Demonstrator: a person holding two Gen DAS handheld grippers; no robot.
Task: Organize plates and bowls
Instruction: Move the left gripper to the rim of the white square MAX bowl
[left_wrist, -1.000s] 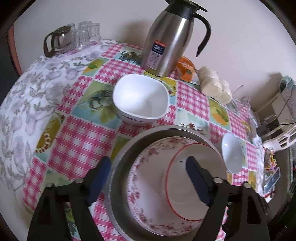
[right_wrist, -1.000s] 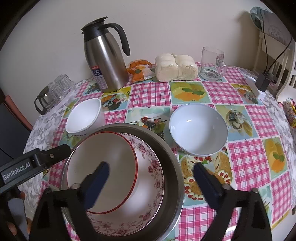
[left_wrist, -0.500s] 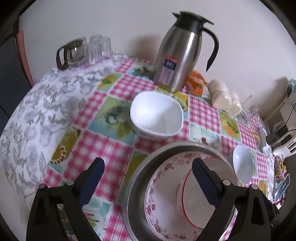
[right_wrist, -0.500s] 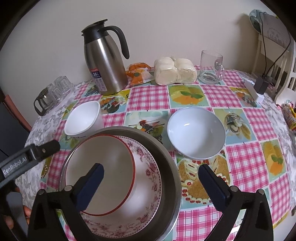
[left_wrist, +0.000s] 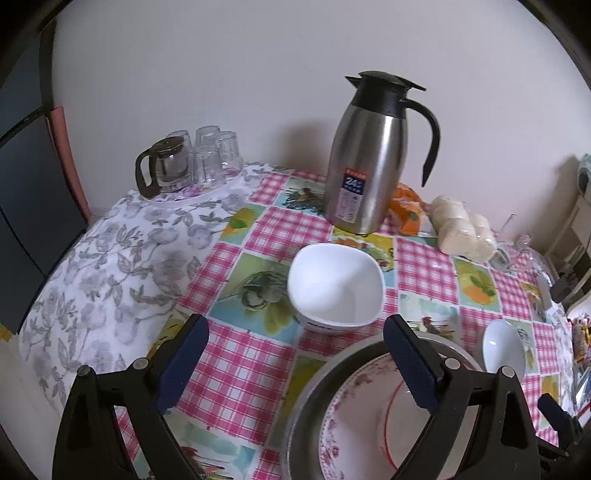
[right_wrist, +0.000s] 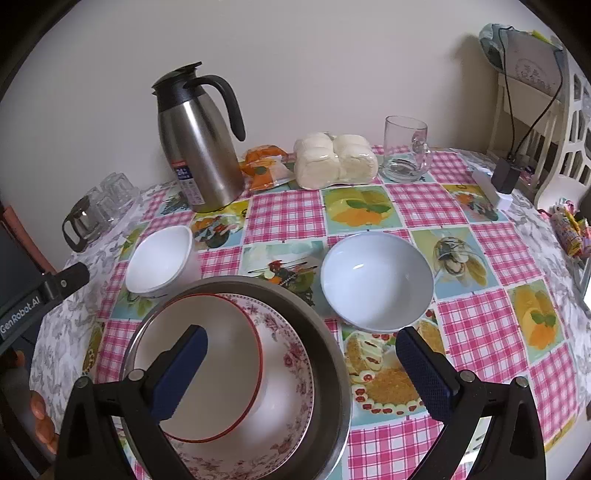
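A steel basin (right_wrist: 328, 354) holds a floral plate (right_wrist: 291, 373) with a red-rimmed bowl (right_wrist: 210, 365) nested on its left side. My right gripper (right_wrist: 301, 334) hovers open above them, gripping nothing. Behind the basin to the left is a square white bowl (right_wrist: 159, 258); to the right is a round white bowl (right_wrist: 376, 280). My left gripper (left_wrist: 295, 328) is open and empty, raised over the tablecloth. The square white bowl (left_wrist: 336, 288) lies just beyond its fingertips, the basin (left_wrist: 317, 398) under its right finger. One left finger (right_wrist: 70, 278) shows at the left edge of the right wrist view.
At the back stand a steel thermos jug (left_wrist: 365, 158), a glass teapot with upturned tumblers (left_wrist: 184, 166), an orange packet (right_wrist: 262, 166), bagged buns (right_wrist: 336, 158) and a glass mug (right_wrist: 406, 151). A chair (right_wrist: 535, 110) and charger (right_wrist: 506, 177) are at the right.
The left gripper rose and tilted up off the nested dishes, its jaws spreading wider; the square bowl now sits ahead of it. The right gripper barely moved.
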